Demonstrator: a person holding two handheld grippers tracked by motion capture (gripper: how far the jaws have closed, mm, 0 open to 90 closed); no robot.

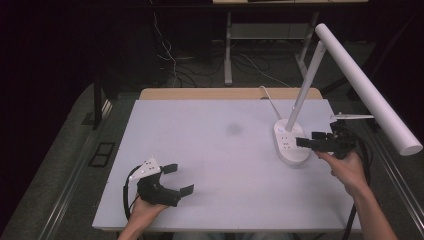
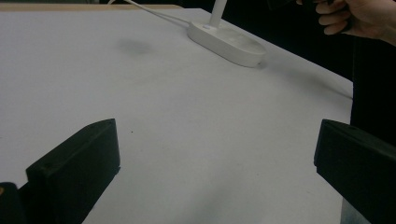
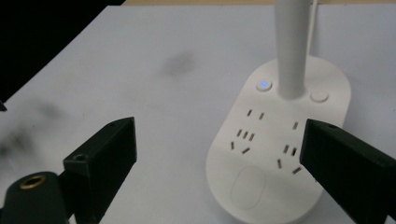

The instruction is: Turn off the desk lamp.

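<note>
Right gripper (image 1: 306, 141) hovered wide open over lamp base (image 3: 280, 154), blue-lit button (image 3: 264, 85) ahead; left gripper (image 1: 179, 179) gaped open, well apart.

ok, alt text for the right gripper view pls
The right tongs, jaws wide open, hover over the white oval lamp base, which has socket slots and a button lit blue beside the lamp's stem. The base sits on a white table marked by a dark smudge.
</note>
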